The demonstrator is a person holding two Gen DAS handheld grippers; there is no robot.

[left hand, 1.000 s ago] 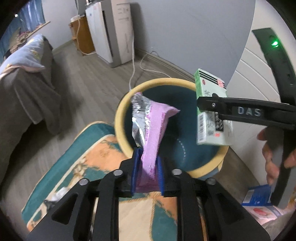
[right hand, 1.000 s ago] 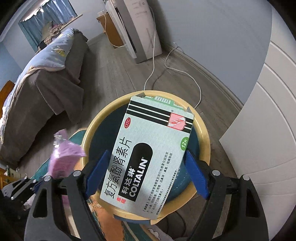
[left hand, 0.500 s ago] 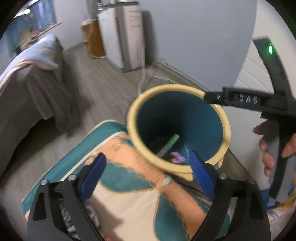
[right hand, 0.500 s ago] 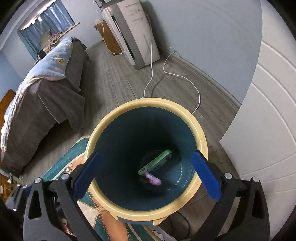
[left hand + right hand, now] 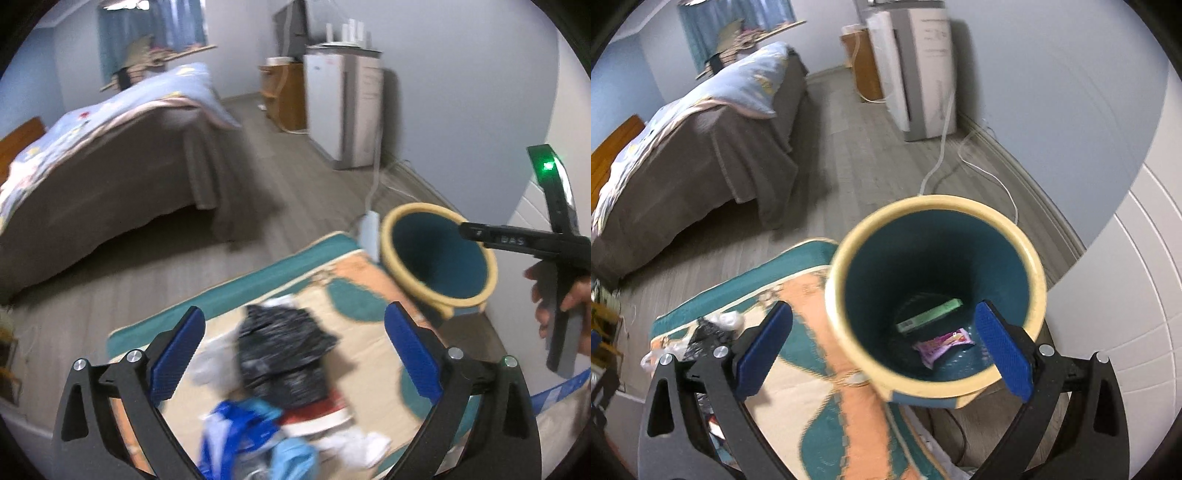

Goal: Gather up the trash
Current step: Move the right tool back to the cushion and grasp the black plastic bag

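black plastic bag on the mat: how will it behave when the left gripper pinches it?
The black bag looks crumpled and thin, so probably floppy and light; it should sag and trail from the pads. Its glossy film may slip. Lying against other litter, it might drag neighbours along.

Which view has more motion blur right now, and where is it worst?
Left wrist: more blur, worst on the black bag and the blue and white litter low in frame; the bed is soft too. Right wrist: milder smear on the bin rim and the mat; the green box and pink wrapper inside stay readable. Fisheye bends both.
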